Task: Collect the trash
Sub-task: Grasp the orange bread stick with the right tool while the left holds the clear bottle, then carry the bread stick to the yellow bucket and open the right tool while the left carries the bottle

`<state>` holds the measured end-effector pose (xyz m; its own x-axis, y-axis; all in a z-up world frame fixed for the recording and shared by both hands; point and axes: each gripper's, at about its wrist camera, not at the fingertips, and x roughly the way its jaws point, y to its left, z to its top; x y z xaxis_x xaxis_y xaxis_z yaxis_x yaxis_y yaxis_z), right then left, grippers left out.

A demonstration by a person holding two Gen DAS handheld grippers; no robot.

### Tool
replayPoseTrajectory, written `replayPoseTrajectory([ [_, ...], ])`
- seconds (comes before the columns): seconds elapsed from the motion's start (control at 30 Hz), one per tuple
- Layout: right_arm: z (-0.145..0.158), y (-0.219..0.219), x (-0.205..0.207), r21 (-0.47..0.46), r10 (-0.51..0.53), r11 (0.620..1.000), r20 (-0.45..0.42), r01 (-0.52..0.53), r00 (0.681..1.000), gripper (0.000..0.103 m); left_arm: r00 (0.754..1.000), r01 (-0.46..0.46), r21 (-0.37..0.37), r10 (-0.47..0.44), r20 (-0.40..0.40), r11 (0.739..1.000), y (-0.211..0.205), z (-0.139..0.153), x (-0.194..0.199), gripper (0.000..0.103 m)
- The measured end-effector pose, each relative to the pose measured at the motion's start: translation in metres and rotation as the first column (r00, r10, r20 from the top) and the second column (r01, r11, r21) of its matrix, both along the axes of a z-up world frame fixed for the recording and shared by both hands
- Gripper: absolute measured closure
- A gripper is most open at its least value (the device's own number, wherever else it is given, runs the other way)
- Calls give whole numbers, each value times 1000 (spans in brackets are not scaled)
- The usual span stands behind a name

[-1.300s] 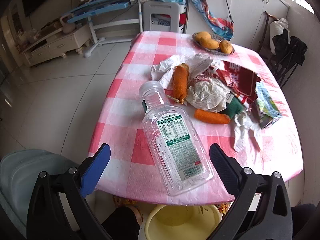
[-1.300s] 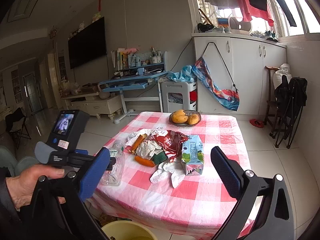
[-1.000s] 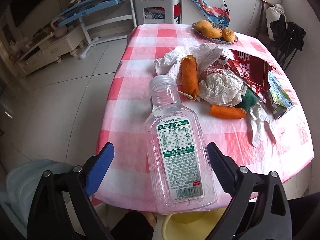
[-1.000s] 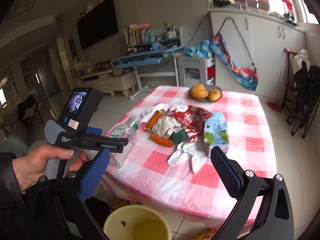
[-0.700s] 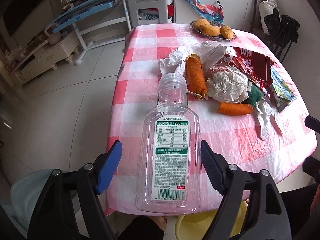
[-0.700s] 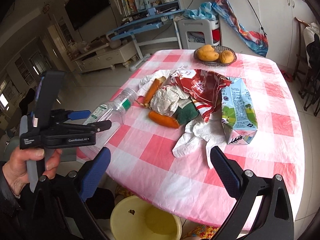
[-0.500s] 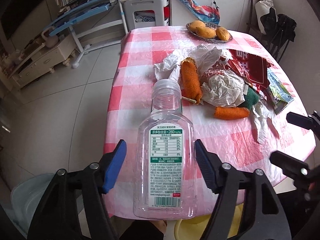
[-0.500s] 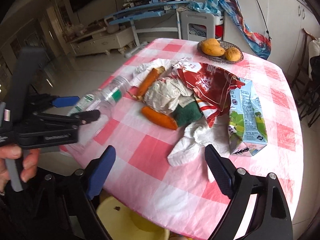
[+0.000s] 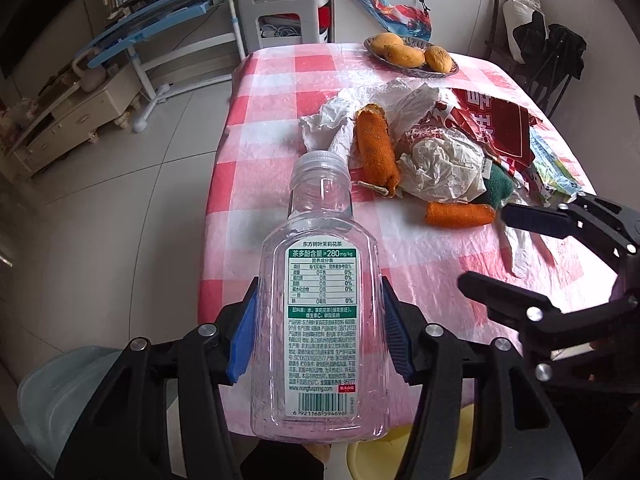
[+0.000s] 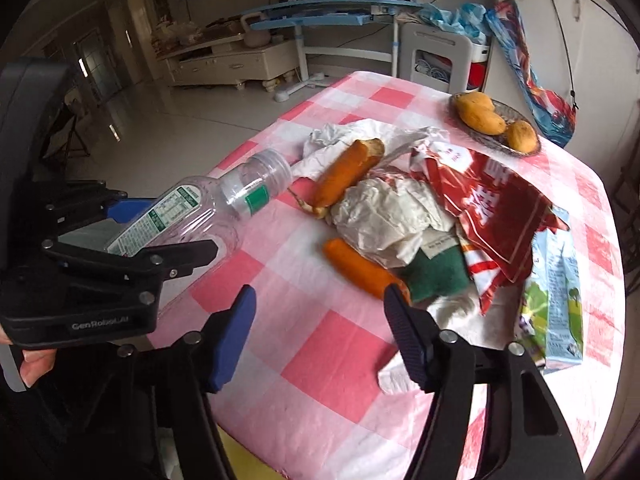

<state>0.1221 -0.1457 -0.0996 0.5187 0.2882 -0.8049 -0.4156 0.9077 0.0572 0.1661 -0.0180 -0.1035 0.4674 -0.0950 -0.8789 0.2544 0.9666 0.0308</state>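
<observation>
Left gripper (image 9: 318,338) clamps the clear plastic bottle (image 9: 320,312) at lower centre; right gripper (image 10: 318,330), jaws apart, hovers over the checked tablecloth (image 10: 340,360)

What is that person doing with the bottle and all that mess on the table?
They are tidying up trash. The left gripper is squeezed shut on an empty plastic bottle at the table's edge. The right gripper is open above the checked tablecloth, near a carrot. Crumpled paper, a red wrapper and a carton still lie on the table.
</observation>
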Motion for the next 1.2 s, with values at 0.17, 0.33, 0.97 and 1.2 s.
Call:
replayPoseTrajectory([
  [0.17, -12, 2, 23, -39, 5, 999, -26, -6, 1000, 51, 1000, 13, 4, -13, -8, 1000, 2, -2, 1, 49],
  [0.33, -17, -5, 36, -67, -22, 998, -35, 20, 999, 52, 1000, 5, 20, -5, -23, 1000, 1, -7, 7, 49],
  [0.97, -1, -11, -7, 91, -7, 996, -70, 13, 998, 86, 999, -48, -149, 48, -6, 988, 28, 13, 6, 51],
  [1.2, 11, -6, -46, 210, 39, 978, -73, -22, 997, 86, 997, -57, -177, 66, 46, 983, 36, 27, -11, 51],
])
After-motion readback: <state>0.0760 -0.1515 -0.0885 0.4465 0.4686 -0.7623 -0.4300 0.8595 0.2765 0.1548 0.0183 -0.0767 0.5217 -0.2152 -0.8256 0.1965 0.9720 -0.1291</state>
